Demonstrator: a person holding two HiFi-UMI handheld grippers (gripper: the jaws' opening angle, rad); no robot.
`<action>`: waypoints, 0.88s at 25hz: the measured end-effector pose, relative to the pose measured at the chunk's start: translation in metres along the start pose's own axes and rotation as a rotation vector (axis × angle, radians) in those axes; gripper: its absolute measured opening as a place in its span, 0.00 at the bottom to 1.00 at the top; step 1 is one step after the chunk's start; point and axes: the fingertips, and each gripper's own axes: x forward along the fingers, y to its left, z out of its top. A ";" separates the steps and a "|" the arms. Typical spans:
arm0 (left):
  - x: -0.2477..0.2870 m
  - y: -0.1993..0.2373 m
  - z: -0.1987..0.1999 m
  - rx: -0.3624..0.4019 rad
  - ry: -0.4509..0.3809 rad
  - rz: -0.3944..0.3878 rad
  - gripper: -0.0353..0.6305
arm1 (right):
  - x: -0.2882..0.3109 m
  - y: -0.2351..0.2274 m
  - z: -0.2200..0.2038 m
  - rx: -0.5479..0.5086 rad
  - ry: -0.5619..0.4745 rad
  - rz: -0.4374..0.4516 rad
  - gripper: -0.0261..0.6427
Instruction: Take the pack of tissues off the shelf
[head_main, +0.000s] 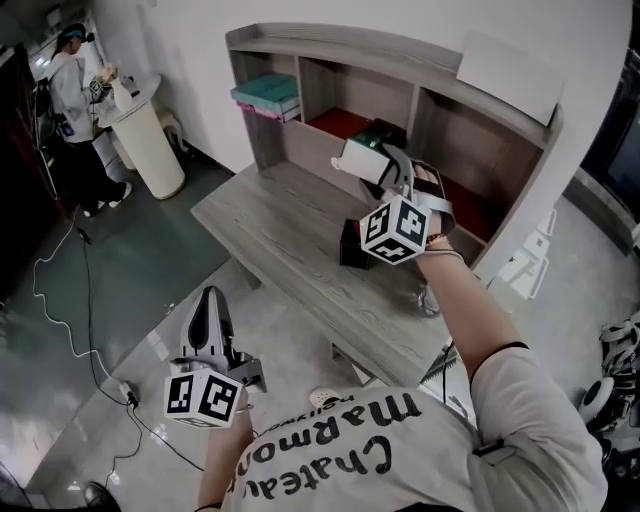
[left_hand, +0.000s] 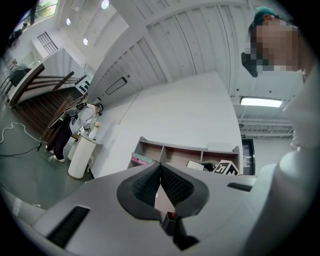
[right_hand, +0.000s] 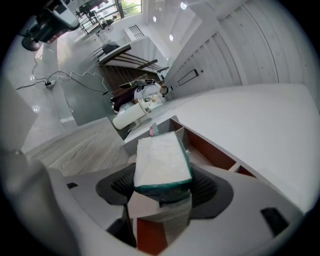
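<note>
**A:** Nearest first. The left gripper (head_main: 213, 300)?

**B:** Low over the floor, well apart from the desk (head_main: 270, 225). In its own view the jaws are pressed together with nothing between them.

**A:** Right gripper (head_main: 395, 172)?

**B:** Pinching the pack of tissues (head_main: 360, 157) by its near end. The pack is in the air just in front of the shelf (head_main: 400, 58), before the middle bay.

**A:** Risk?

**B:** It's a soft pack gripped at one end only. I judge it could sag and slip out. If it comes down carelessly, it could clip the black box (head_main: 352, 243) below.

**A:** What do the views add?

**B:** The right gripper view shows the pads on the pack's teal-edged end; the head view doesn't show that contact. Only the head view shows the black box under the pack. Far off, a person (head_main: 72, 85) stands at a white stand (head_main: 150, 140).
</note>
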 end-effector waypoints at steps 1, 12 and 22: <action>-0.004 0.000 0.001 0.002 -0.002 0.004 0.08 | -0.004 0.001 0.004 0.003 -0.006 0.005 0.51; -0.044 -0.013 0.017 0.017 -0.047 0.047 0.08 | -0.048 0.021 0.026 0.077 -0.071 0.073 0.51; -0.090 -0.021 0.009 0.014 -0.036 0.105 0.08 | -0.094 0.068 0.021 0.149 -0.077 0.165 0.51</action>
